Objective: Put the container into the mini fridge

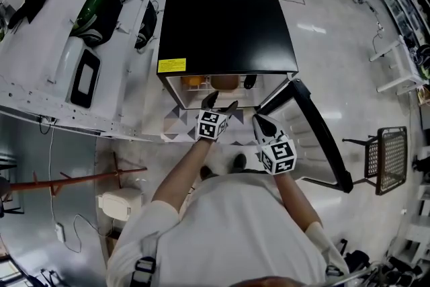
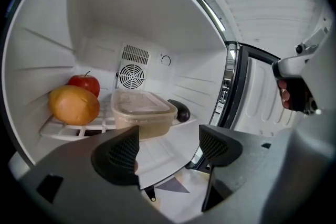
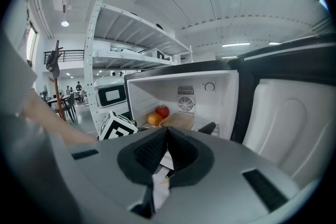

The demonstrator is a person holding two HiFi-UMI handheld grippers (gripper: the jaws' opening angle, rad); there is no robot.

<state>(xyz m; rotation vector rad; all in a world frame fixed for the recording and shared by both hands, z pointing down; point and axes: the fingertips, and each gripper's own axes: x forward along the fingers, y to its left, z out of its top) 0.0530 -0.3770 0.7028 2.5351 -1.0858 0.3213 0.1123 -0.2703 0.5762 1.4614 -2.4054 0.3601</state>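
Clear lidded plastic container [image 2: 143, 111] rests inside the black mini fridge [image 1: 225, 30] — placing looks done; left gripper [image 2: 168, 147] gapes empty, right gripper [image 3: 166, 140] pinched together, empty.

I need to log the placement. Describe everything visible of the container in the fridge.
The container is a shallow rectangular tub with rounded corners, translucent plastic by the look, lid on, something beige inside. It sits upright and level on the white shelf in the fridge, right of the orange. A dark fruit lies at its far right corner; contact there is unclear. Nothing grips it: the left gripper has its jaws open, short of it.
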